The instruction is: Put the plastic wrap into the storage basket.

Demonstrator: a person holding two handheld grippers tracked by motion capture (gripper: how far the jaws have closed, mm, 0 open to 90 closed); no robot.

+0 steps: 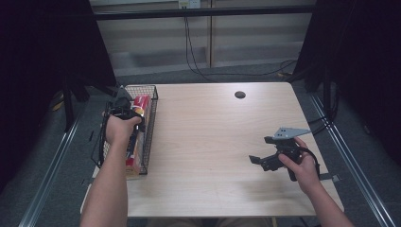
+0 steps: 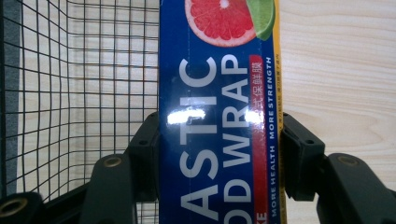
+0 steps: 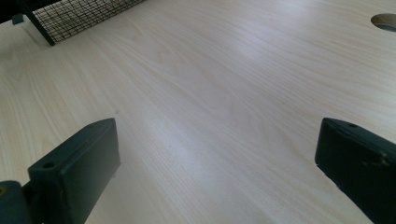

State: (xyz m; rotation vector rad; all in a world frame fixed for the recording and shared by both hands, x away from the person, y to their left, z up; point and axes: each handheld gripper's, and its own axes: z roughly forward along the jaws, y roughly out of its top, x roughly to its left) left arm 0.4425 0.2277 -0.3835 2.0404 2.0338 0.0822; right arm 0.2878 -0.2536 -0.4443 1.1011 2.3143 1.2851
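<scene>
Gripping the plastic food wrap box [image 2: 219, 116] across its width, the left gripper [image 2: 219, 154] has both black jaws pressed flat on the box's two long sides, so it's clamped shut on it. The box sits in the black wire basket [image 1: 150, 118] at the left edge of the worktop [image 1: 213, 142], lying lengthwise along the basket's right wall, with one end toward the far left corner and the other toward the near edge. In the high view the box [image 1: 141, 101] shows red at its far end and the left hand [image 1: 120, 127] covers the middle of it.

Around it: in the left gripper view the basket mesh [image 2: 79, 70] is open to the left of the box, with wood grain showing through the floor. The basket's right wall sits between the box and the rest of the worktop, so that side is fenced in. Beyond the wall it's bare light wood, plenty of open room across the middle. There's a round cable hole [image 1: 240, 94] near the far edge, well apart from everything.

The right gripper [image 1: 269, 158] is near the right edge toward the near side, held by the right hand [image 1: 302, 163], jaws spread wide with nothing between them, just tabletop in the right gripper view [image 3: 215, 168].

The box itself is dark blue with big white lettering, a red strip with small print, a yellow edge, and a grapefruit slice and lime wedge pictured at one end. Bit of glare across the letters.
</scene>
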